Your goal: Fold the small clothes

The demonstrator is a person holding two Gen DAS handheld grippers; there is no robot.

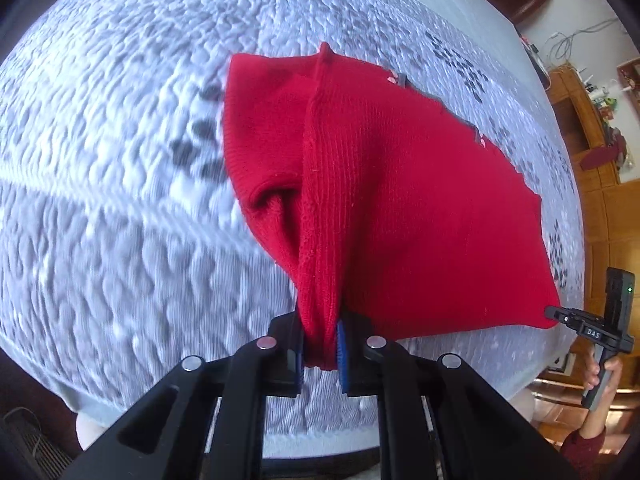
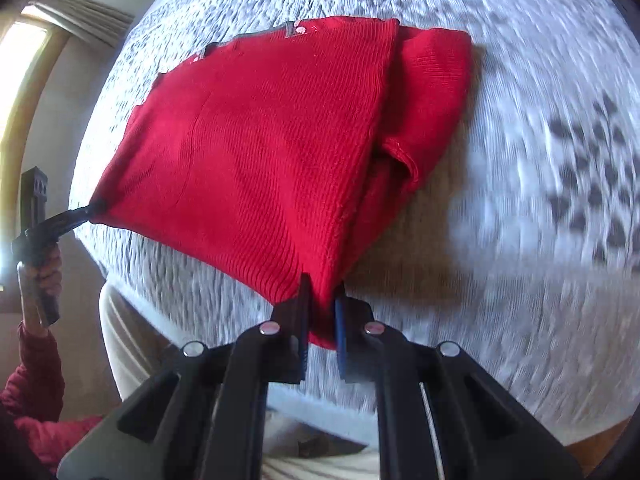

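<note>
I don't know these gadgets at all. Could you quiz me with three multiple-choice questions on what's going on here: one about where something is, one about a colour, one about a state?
1. Where is the far edge of the sweater?
A. On the bedspread
B. On the floor
C. In a basket

2. What colour is the sweater?
A. Blue
B. Red
C. Yellow

3. How do the left gripper and the right gripper stand?
A. Both wide open
B. One open and empty
C. Each shut on a near corner

Answers: 1 A, the far edge lies on the white quilted cover. 2 B, the knit is red in both views. 3 C, red cloth is pinched between each pair of jaws.
</note>
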